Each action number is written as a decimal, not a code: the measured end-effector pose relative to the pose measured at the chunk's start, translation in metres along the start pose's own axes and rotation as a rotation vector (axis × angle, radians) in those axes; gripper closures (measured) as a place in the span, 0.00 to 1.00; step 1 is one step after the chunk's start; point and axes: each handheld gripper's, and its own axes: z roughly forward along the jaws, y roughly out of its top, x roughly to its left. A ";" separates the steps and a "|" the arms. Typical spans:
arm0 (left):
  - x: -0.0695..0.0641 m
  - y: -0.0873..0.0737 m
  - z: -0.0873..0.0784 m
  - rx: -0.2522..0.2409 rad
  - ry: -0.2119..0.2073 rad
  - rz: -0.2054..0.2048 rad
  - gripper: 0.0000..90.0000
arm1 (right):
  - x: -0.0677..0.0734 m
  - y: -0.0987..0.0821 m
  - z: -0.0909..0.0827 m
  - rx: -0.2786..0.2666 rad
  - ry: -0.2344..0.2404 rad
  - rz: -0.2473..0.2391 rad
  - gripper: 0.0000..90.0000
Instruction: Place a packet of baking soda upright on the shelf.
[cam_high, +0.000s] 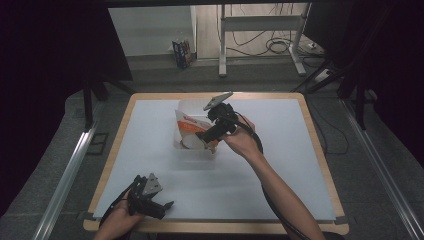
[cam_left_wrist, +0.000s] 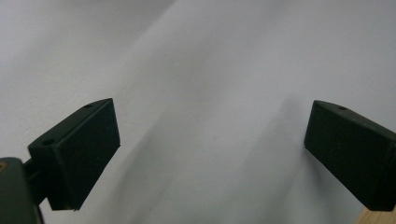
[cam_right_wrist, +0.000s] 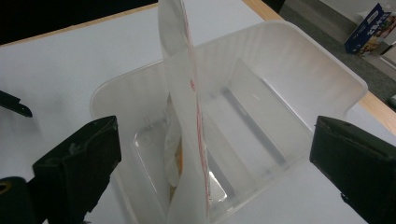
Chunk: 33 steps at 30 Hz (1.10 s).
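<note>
The left gripper (cam_high: 159, 205) sits at about seven o'clock on the tabletop (cam_high: 280, 165), close to the near wooden edge (cam_high: 210, 227). In the left gripper view its fingers (cam_left_wrist: 77, 151) are spread wide with nothing between them, over bare white surface with a sliver of wood at the lower right corner. Broad open white room lies between it and the bin, and more out toward three o'clock.

Near the centre, toward twelve o'clock, stands a translucent plastic bin (cam_high: 186, 106), its far wall near the tabletop's far edge. A white and orange bag (cam_high: 189, 131) stands upright inside it, leaning on the left wall; red lettering on the bag is too small to read. The rest of the bin floor looks bare.

The right gripper (cam_high: 202, 136) hovers over the bin's near rim at the bag. In the right gripper view its fingers (cam_right_wrist: 79, 168) are released, set wide on either side of the bag's thin edge (cam_right_wrist: 187, 116), not touching it.
</note>
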 end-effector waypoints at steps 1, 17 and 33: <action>0.000 0.000 0.000 0.000 0.001 0.000 0.04 | 0.000 -0.001 -0.002 0.003 0.000 -0.003 0.01; 0.000 0.000 0.000 0.001 -0.001 -0.001 0.04 | 0.000 -0.014 -0.010 0.008 -0.004 -0.011 0.00; 0.000 0.000 0.000 0.003 0.001 0.002 0.04 | 0.001 -0.032 -0.022 -0.016 -0.015 0.009 0.00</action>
